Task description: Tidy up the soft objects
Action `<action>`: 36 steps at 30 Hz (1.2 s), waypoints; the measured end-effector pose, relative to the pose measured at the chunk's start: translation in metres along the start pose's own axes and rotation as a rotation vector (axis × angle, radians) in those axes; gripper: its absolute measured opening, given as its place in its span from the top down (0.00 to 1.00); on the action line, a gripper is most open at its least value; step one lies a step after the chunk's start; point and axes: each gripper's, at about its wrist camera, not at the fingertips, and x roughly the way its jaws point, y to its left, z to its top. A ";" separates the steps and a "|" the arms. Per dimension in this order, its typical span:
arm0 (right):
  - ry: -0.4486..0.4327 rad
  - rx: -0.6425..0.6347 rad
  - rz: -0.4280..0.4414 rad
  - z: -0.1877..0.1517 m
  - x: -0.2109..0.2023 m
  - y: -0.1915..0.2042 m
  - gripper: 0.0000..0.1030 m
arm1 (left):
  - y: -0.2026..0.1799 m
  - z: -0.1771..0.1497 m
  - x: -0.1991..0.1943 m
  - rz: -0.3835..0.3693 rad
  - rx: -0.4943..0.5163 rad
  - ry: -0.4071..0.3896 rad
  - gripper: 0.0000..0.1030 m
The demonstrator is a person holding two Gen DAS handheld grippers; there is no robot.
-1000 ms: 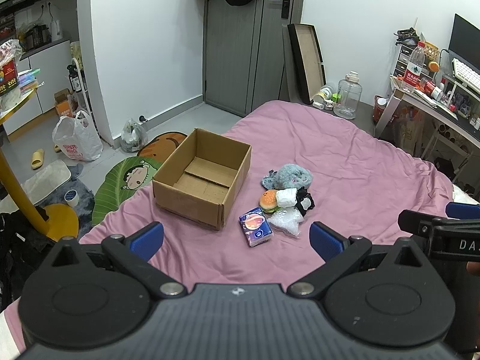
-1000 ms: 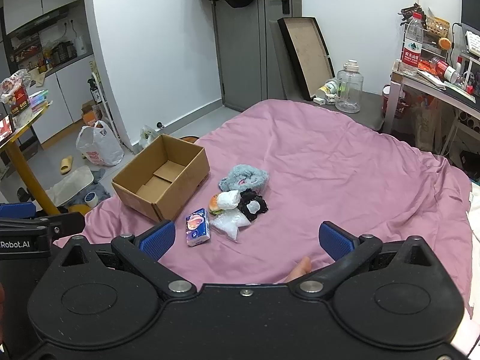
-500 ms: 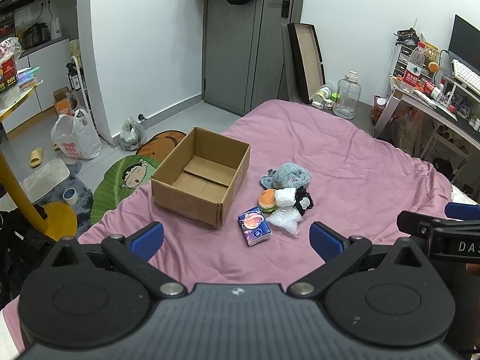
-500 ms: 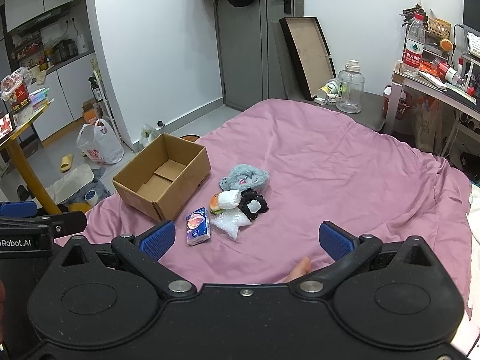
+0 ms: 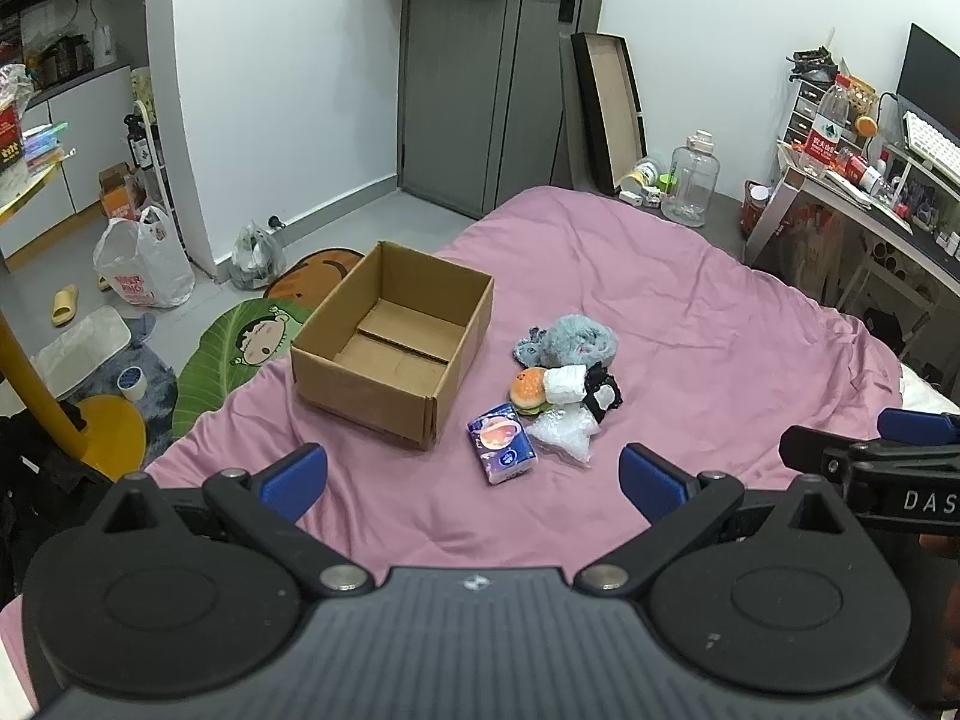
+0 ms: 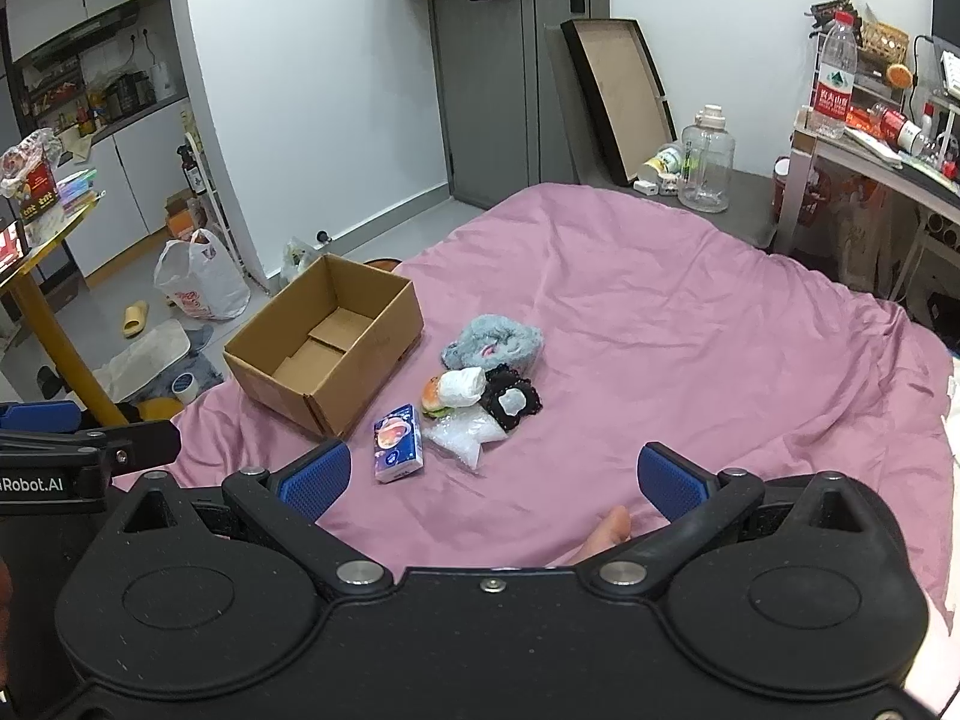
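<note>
Barely any change vs half a sec ago: slight drift only, pile untouched. Left tongs point(image 5: 473, 474) and right tongs point(image 6: 491, 474) both spread wide, empty, hovering near bed point(image 5: 690, 300). Soft objects point(image 5: 561, 381) heaped just beside empty cardboard box point(image 5: 393, 348); nothing packed yet, approach pending.

The right tool point(image 5: 900, 495) reads "DAS"; the left tool point(image 6: 42, 483) reads "Robot.AI".
</note>
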 end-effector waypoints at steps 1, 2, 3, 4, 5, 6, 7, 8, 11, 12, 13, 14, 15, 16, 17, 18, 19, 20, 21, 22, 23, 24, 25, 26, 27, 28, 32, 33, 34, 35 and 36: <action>0.004 0.002 0.000 0.000 0.002 -0.001 0.00 | -0.001 0.000 0.002 -0.001 0.001 0.003 0.00; 0.007 0.005 0.000 0.000 0.004 -0.002 0.00 | -0.001 0.001 0.003 -0.004 0.002 0.006 0.00; 0.011 0.009 0.001 0.000 0.006 -0.003 0.00 | -0.002 0.001 0.005 -0.006 0.004 0.009 0.00; 0.018 0.015 0.006 0.000 0.008 -0.004 0.00 | -0.003 0.002 0.007 -0.007 0.006 0.012 0.00; 0.030 0.028 0.015 0.002 0.011 -0.007 0.00 | -0.004 0.002 0.010 -0.009 0.008 0.015 0.00; 0.040 0.041 0.026 0.002 0.014 -0.009 0.00 | -0.004 0.003 0.012 -0.011 0.009 0.018 0.00; 0.047 0.053 0.034 0.003 0.017 -0.011 0.00 | -0.005 0.004 0.015 -0.011 0.009 0.022 0.00; 0.048 0.062 0.036 0.003 0.019 -0.013 0.00 | -0.006 0.005 0.018 -0.011 0.008 0.025 0.00; 0.047 0.060 0.030 0.004 0.027 -0.016 0.00 | -0.006 0.007 0.026 -0.015 0.005 0.033 0.00; 0.050 0.061 0.030 0.004 0.030 -0.017 0.00 | -0.006 0.007 0.029 -0.018 0.003 0.038 0.00; 0.054 0.065 0.030 0.004 0.033 -0.018 0.00 | -0.006 0.008 0.032 -0.019 0.002 0.042 0.00; 0.059 0.072 0.033 0.005 0.037 -0.021 0.00 | -0.006 0.008 0.035 -0.021 -0.001 0.046 0.00; 0.064 0.079 0.038 0.006 0.040 -0.022 0.00 | -0.006 0.010 0.039 -0.022 -0.004 0.050 0.00; 0.066 0.084 0.043 0.006 0.042 -0.023 0.00 | -0.007 0.010 0.042 -0.021 -0.007 0.053 0.00; 0.068 0.087 0.047 0.006 0.045 -0.024 0.00 | -0.007 0.011 0.046 -0.021 -0.010 0.057 0.01; 0.070 0.088 0.050 0.007 0.048 -0.025 0.00 | -0.007 0.011 0.049 -0.022 -0.014 0.061 0.01; 0.072 0.090 0.053 0.008 0.051 -0.026 0.00 | -0.007 0.012 0.052 -0.023 -0.016 0.065 0.01; 0.074 0.092 0.057 0.009 0.054 -0.027 0.00 | -0.007 0.012 0.056 -0.024 -0.018 0.070 0.01; 0.077 0.095 0.061 0.009 0.057 -0.029 0.00 | -0.008 0.012 0.059 -0.024 -0.018 0.076 0.01; 0.080 0.098 0.066 0.010 0.060 -0.030 0.00 | -0.008 0.013 0.063 -0.025 -0.018 0.082 0.01; 0.081 0.102 0.069 0.011 0.064 -0.031 0.00 | -0.009 0.013 0.066 -0.024 -0.020 0.086 0.01; 0.082 0.104 0.071 0.011 0.066 -0.032 0.00 | -0.010 0.013 0.070 -0.024 -0.020 0.091 0.01; 0.083 0.105 0.073 0.012 0.069 -0.033 0.00 | -0.010 0.014 0.073 -0.024 -0.021 0.095 0.01; 0.085 0.107 0.076 0.012 0.072 -0.034 0.00 | -0.011 0.014 0.077 -0.023 -0.022 0.100 0.01; 0.087 0.110 0.080 0.012 0.075 -0.035 0.00 | -0.012 0.014 0.081 -0.021 -0.025 0.104 0.02; 0.091 0.115 0.085 0.013 0.078 -0.036 0.00 | -0.013 0.015 0.084 -0.021 -0.028 0.109 0.03; 0.108 0.136 0.106 0.013 0.095 -0.041 0.00 | -0.015 0.016 0.100 -0.021 -0.040 0.131 0.03; 0.112 0.139 0.108 0.013 0.099 -0.042 0.01 | -0.016 0.017 0.104 -0.021 -0.041 0.136 0.03; 0.116 0.144 0.112 0.013 0.103 -0.043 0.03 | -0.016 0.017 0.107 -0.020 -0.042 0.141 0.03; 0.122 0.150 0.117 0.013 0.107 -0.045 0.04 | -0.018 0.017 0.110 -0.020 -0.042 0.146 0.03; 0.128 0.157 0.122 0.013 0.111 -0.046 0.05 | -0.018 0.017 0.114 -0.019 -0.043 0.148 0.03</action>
